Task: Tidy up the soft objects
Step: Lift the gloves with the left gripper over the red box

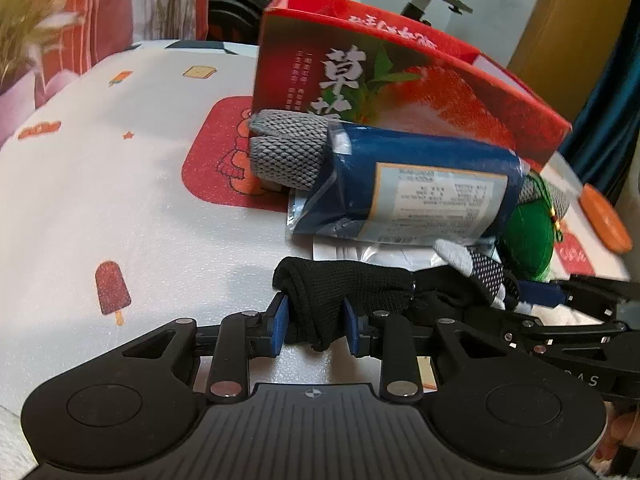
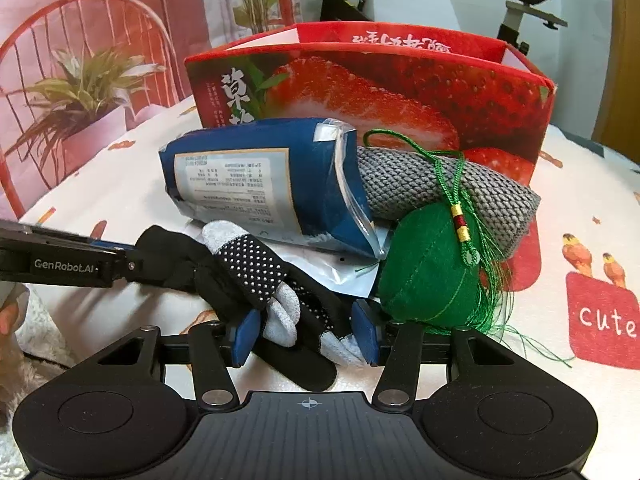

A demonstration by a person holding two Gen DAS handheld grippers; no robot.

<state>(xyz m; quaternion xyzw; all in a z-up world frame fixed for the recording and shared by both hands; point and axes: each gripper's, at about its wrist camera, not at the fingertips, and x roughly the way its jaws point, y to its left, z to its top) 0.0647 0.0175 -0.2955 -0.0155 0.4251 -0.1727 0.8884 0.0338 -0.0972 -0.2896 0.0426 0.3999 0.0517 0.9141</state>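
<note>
A black glove with grey fingertips and white grip dots (image 2: 256, 268) lies at the front of the table. My left gripper (image 1: 314, 322) is shut on the glove's black cuff (image 1: 344, 280). My right gripper (image 2: 306, 330) is open, its pads either side of the glove's fingers. Behind lie a blue packet (image 2: 256, 180), a rolled grey knit cloth (image 2: 448, 192) and a green stuffed pouch with tassel (image 2: 428, 268). The grey cloth (image 1: 288, 152) and blue packet (image 1: 408, 192) also show in the left wrist view.
An open red strawberry box (image 2: 400, 88) stands behind the pile, also in the left wrist view (image 1: 400, 80). The table has a white patterned cover (image 1: 100, 184). An orange object (image 1: 604, 216) sits at the far right. An exercise bike stands beyond the table.
</note>
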